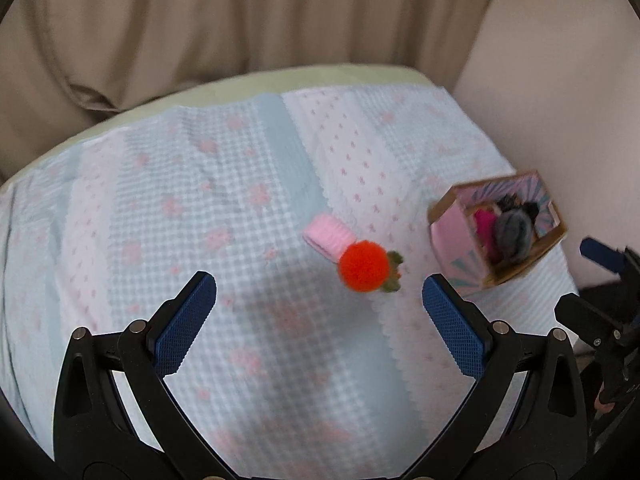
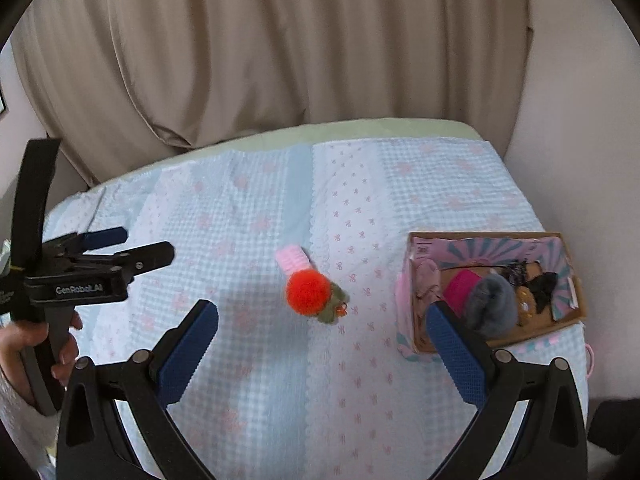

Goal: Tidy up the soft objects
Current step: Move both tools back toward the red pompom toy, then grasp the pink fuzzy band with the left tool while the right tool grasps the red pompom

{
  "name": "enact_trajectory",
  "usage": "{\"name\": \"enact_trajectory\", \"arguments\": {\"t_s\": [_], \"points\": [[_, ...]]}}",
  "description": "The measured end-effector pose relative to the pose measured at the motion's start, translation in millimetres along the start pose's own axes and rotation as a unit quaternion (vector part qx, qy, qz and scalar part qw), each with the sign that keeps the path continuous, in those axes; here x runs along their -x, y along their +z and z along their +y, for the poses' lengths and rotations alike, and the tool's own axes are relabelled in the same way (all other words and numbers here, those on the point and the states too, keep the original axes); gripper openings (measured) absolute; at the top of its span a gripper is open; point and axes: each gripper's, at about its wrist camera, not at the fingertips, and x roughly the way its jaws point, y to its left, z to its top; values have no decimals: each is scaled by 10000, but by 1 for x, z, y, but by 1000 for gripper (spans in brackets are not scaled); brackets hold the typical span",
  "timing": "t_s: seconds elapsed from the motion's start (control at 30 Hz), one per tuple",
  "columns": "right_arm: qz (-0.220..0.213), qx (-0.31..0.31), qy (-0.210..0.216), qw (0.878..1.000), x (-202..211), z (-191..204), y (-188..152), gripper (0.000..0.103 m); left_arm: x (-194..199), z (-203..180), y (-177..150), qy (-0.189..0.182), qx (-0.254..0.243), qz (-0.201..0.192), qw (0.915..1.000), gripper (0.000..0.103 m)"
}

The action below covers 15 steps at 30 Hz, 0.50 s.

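An orange-red pompom point(image 1: 363, 266) point(image 2: 308, 290) lies on the checked cloth, touching a pink knitted piece point(image 1: 328, 236) point(image 2: 293, 258) and a small green fuzzy piece point(image 1: 394, 270) point(image 2: 335, 304). My left gripper point(image 1: 320, 294) is open and empty, just short of the pompom; it also shows at the left of the right wrist view point(image 2: 132, 246). My right gripper point(image 2: 322, 318) is open and empty, near the pompom. A cardboard box point(image 1: 442, 206) point(image 2: 418, 240) at the right holds a magenta item point(image 2: 460, 286), a grey fuzzy item point(image 2: 494, 300) and dark items.
The blue and pink cloth point(image 1: 200, 184) point(image 2: 240, 220) covers a table. Beige curtains point(image 1: 240, 20) point(image 2: 280, 40) hang behind it. A wall point(image 1: 560, 100) stands at the right. The right gripper's tip point(image 1: 600, 254) shows at the right edge of the left wrist view.
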Motion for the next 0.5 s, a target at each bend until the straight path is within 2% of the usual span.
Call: {"name": "enact_trajectory", "arguments": {"t_s": [0.27,0.5], "points": [[330,483,66,9983,-108,13,-12,103,-129,14,26,-310,-638,588,9957,102],[566,822,48,9950,-189,18,-26,103,-231,6,46,-704,-998,1183,9854,101]]}}
